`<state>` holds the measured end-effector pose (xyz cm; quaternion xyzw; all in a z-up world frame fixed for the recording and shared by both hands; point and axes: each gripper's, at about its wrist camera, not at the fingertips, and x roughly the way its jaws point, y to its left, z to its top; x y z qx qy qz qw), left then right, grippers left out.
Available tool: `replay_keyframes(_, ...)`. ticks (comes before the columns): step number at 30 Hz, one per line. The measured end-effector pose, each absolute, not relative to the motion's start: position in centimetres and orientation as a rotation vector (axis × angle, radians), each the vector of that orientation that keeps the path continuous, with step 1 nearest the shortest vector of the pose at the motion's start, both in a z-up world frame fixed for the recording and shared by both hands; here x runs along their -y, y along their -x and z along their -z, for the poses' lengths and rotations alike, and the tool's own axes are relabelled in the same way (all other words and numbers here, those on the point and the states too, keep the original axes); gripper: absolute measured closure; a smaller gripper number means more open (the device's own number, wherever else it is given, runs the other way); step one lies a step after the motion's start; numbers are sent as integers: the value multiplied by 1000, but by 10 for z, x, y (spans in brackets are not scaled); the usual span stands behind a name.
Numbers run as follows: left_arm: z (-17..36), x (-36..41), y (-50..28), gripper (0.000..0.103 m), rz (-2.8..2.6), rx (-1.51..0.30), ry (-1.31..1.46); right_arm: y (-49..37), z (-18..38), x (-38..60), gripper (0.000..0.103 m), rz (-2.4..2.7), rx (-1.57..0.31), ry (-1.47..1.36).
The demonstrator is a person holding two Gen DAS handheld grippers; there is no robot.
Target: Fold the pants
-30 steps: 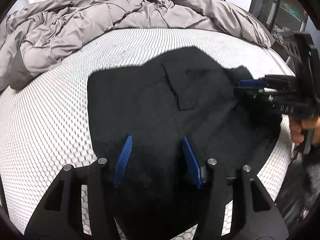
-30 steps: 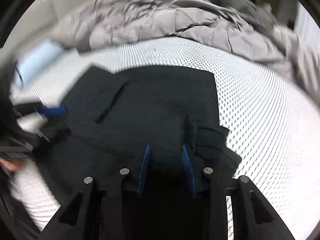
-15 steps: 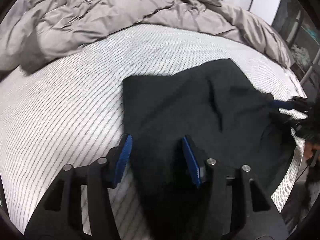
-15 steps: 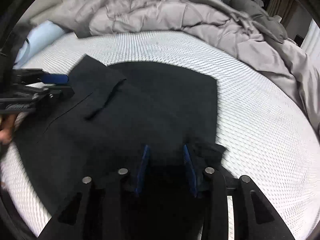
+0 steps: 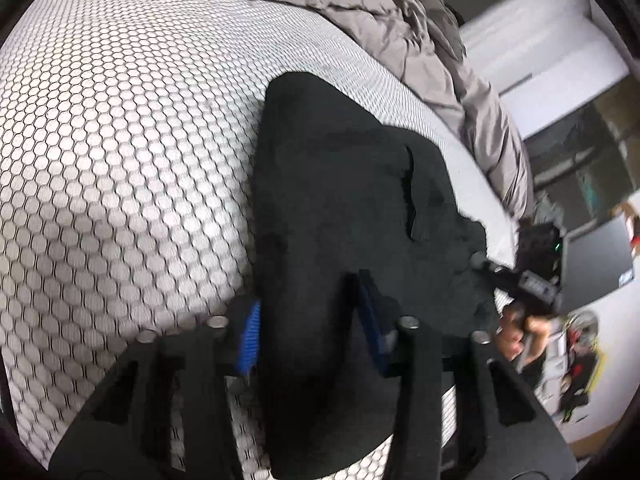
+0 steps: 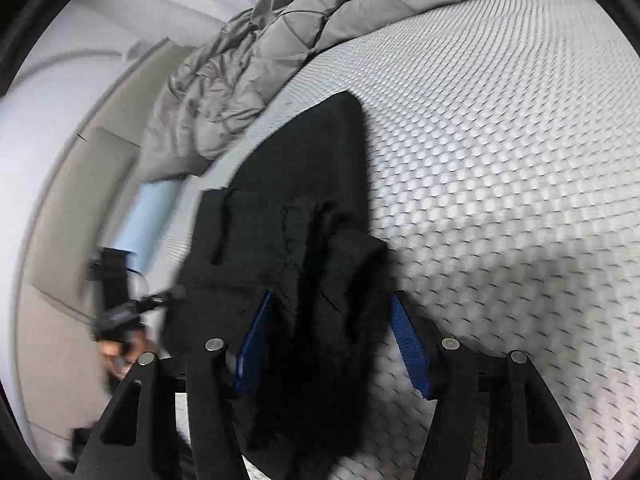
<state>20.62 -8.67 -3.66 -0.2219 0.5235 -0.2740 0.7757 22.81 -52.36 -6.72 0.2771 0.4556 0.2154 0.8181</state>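
A: Black pants (image 5: 352, 200) on the bed's honeycomb-patterned mattress (image 5: 120, 160), bunched lengthwise into a narrow strip running forward from both tongs. Grey duvet (image 5: 400, 20) heaped beyond the far end, clear of the work.

B: Left tongs (image 5: 310, 328): closing now, near end of the cloth thick between the blue pads (image 5: 249, 336). Contact looks made on both sides, so logged as clamped on the pants, though motion blur leaves a little doubt.

A: Right tongs (image 6: 332, 340): opening now. Crumpled fold of cloth between the pads, right-hand pad (image 6: 408, 344) standing visibly off the fabric. Logged as released, cloth lying loose in the gap.

B: Step in hand, by judgement: re-gripping the near edge for the next fold. To do well: take all layers in one bite, near the corners rather than mid-hem; pull the edge taut between the two tongs before lifting; lay the fold down square, no trapped ridge.

A: Pose: both tongs angled downward at the mattress and rolled, horizon strongly tilted in each view. Opposite tongs visible at the frame edge in each, with a bare hand (image 5: 516, 328) wrapped on the handle, close beside the pile.

B: Risk: loose right-side bundle slipping out uneven.
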Motion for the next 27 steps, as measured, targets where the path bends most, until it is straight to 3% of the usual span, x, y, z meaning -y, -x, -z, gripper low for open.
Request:
replay_keyframes(1, 35, 87, -211, 70, 585, -1126, 473, -233, 69, 519, 63, -461, -968, -607)
replay_keyframes(3, 28, 89, -222, 72, 567, -1093, 449, -243, 65, 512, 70, -422, -942, -597)
replay_keyframes(6, 30, 89, -238, 72, 523, -1076, 446, -263, 51, 499, 73, -334, -846, -577)
replay_keyframes(8, 33, 86, -238, 69, 497, -1074, 453, -275, 52, 493, 68, -258, -867, -526)
replay_keyframes(12, 4, 89, -205, 65, 338, -954, 216, -267, 39, 484, 48, -211, -879, -385)
replay_keyframes(14, -14, 91, -177, 56, 280, -874, 113, -253, 28, 484, 34, -205, -837, -316)
replay_keyframes(16, -31, 91, -151, 35, 240, -806, 68, -231, 18, 481, 15, -192, -783, -243)
replay_keyframes(19, -53, 88, -117, 12, 212, -704, 69, -184, 12, 477, 2, -208, -713, -189)
replay_keyframes(22, -63, 92, -84, 1, 199, -642, 80, -144, 1, 467, 0, -241, -649, -155)
replay_keyframes(27, -70, 103, -56, 1, 220, -594, 72, -112, -8, 443, 0, -287, -527, -68)
